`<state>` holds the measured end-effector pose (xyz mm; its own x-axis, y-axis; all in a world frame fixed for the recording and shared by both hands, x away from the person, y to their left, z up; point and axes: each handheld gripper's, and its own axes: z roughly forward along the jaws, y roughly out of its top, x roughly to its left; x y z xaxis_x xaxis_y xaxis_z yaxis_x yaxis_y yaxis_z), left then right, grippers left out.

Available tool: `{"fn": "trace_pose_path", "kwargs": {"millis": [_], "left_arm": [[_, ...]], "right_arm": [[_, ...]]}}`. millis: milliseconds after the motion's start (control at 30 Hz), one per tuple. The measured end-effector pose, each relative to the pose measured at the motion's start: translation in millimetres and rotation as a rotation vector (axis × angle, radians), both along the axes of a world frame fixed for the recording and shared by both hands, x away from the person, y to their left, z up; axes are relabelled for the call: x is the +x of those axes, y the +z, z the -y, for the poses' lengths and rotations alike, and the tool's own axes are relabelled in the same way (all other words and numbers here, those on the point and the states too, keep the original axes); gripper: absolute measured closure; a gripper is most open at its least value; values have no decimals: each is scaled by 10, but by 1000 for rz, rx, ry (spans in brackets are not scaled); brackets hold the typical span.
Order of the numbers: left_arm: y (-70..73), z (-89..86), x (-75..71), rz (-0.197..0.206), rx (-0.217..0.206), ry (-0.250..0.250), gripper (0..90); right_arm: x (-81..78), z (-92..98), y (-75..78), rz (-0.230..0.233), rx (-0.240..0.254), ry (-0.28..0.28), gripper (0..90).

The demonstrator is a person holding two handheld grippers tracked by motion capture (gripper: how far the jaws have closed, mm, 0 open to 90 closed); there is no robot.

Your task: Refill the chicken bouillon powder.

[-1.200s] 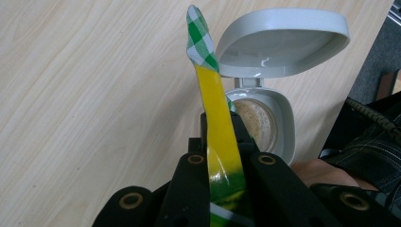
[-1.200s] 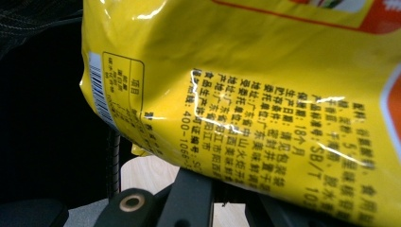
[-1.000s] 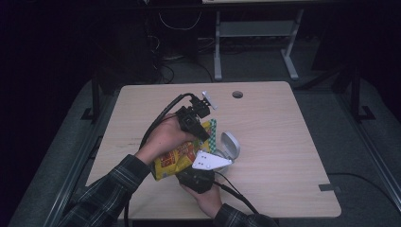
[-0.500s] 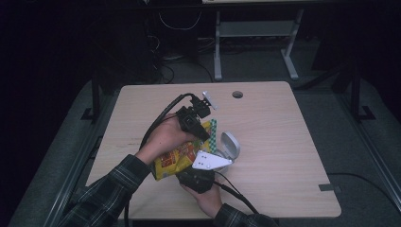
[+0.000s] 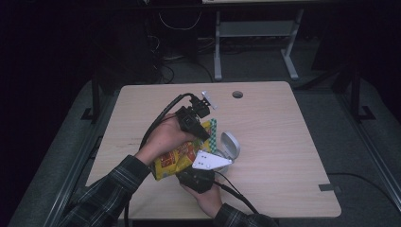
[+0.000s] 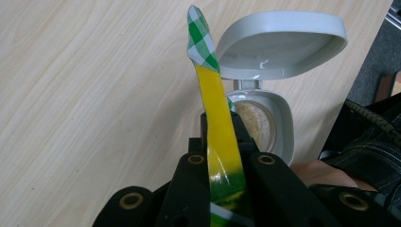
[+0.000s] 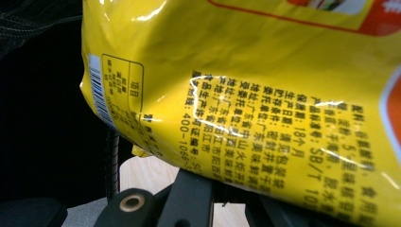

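Note:
A yellow snack bag [image 5: 174, 157] hangs above the table [image 5: 269, 118] between both grippers. My left gripper [image 5: 205, 135] is shut on the bag's sealed top edge, a yellow strip with a green-and-white checked end [image 6: 202, 33] that stands up between the black jaws [image 6: 221, 142]. My right gripper [image 5: 190, 166], with its white plate on top, grips the bag from below. In the right gripper view the printed back of the bag [image 7: 265, 94] sits close above the jaws [image 7: 222, 189], which are shut on its lower edge. The fingertips are hidden by the bag.
A small grey flip-lid container [image 5: 230, 144] stands open on the table just right of the bag, with a tan filling [image 6: 255, 124] inside and its lid [image 6: 279, 42] tipped back. A round cable hole [image 5: 237, 94] lies near the far edge. Cables trail from both grippers.

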<state>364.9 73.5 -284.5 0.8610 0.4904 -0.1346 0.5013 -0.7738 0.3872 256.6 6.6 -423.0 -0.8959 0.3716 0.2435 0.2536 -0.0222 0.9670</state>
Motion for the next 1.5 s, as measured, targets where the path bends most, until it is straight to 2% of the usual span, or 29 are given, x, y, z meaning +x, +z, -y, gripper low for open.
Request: {"fn": "trace_pose_path", "kwargs": {"millis": [1500], "left_arm": [[12,14,12,4,-3,-3,898]], "right_arm": [[8,13,13,1,2,-6,899]]}}
